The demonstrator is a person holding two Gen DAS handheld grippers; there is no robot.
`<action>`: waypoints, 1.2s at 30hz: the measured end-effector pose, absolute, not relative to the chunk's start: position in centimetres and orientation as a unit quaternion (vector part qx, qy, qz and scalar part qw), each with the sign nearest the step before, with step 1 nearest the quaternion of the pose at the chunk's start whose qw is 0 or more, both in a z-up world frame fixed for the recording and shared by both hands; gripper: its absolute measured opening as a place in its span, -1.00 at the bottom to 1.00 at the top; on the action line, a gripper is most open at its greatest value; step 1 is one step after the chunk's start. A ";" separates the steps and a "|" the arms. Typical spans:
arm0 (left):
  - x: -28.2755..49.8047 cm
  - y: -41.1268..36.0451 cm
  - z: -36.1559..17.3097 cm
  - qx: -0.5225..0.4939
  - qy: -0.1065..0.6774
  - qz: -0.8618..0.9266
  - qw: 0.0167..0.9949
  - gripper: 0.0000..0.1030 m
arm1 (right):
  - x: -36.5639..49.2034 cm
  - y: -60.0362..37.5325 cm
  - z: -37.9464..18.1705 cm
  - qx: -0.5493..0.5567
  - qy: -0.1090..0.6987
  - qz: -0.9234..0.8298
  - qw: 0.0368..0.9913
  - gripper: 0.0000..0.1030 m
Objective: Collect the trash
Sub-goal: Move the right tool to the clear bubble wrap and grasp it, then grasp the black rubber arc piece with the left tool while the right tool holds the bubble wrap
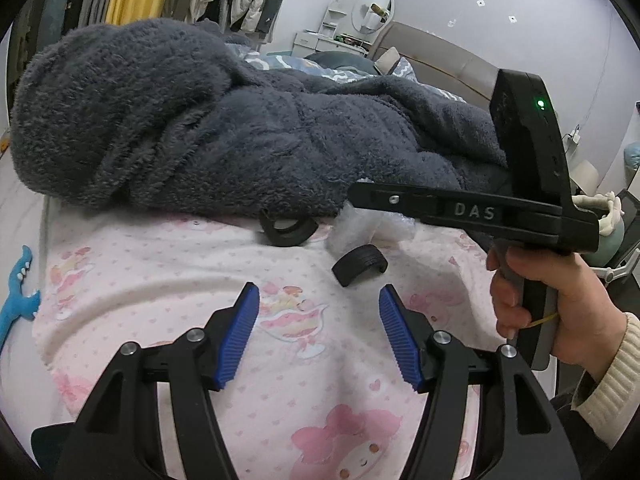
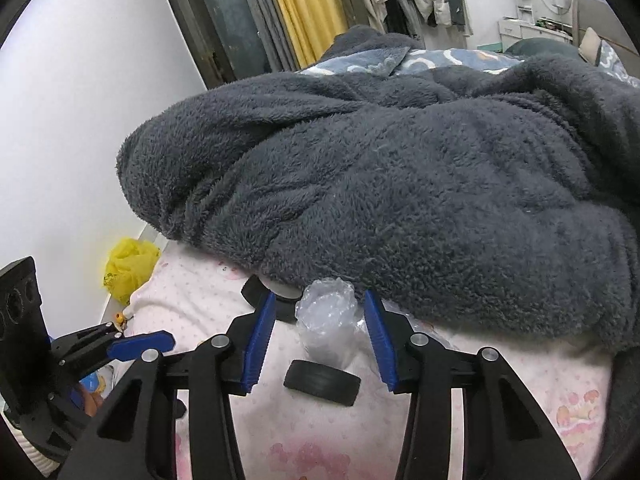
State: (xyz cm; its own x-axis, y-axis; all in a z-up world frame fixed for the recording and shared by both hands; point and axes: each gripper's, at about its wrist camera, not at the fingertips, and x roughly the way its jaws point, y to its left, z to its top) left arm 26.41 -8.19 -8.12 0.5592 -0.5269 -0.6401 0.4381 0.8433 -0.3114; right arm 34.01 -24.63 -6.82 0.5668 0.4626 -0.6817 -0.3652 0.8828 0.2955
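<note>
A crumpled piece of clear bubble wrap (image 2: 326,322) lies on the pink bed sheet (image 2: 320,440) at the edge of a dark grey fleece blanket (image 2: 400,184). My right gripper (image 2: 318,308) is open, its blue fingers on either side of the wrap. A small black tyre (image 2: 322,387) lies just in front of the wrap, and a second black ring (image 2: 254,292) sits behind the left finger. In the left wrist view my left gripper (image 1: 319,300) is open and empty above the sheet (image 1: 160,280), short of the tyre (image 1: 359,265), the ring (image 1: 286,231) and the wrap (image 1: 360,228).
The grey blanket (image 1: 240,128) covers most of the bed. A yellow plastic bag (image 2: 128,266) lies on the floor by the wall, left of the bed. A blue toy (image 1: 18,300) lies at the bed's left edge. Clothes hang at the back.
</note>
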 end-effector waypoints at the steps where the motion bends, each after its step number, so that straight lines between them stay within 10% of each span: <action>1: 26.5 -8.4 -8.2 -0.059 0.382 -0.276 0.880 0.28 | 34.3 -24.5 -7.2 0.057 0.410 0.232 0.880 -0.22; 6: 26.8 -9.6 -8.2 -0.061 0.383 -0.284 0.877 0.33 | 34.7 -24.5 -7.4 0.060 0.409 0.231 0.881 -0.47; 36: 31.4 -17.7 -10.8 -0.058 0.452 -0.162 0.876 0.18 | 31.7 -32.0 -3.1 0.137 0.332 0.226 0.906 -0.47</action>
State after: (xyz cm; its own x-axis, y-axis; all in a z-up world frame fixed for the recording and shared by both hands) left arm 31.37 -17.65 -10.84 0.5400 -0.3351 -0.7721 0.2306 0.9411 -0.2472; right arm 31.73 -32.04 -3.05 0.6783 0.4994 -0.5390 -0.3183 0.8609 0.3970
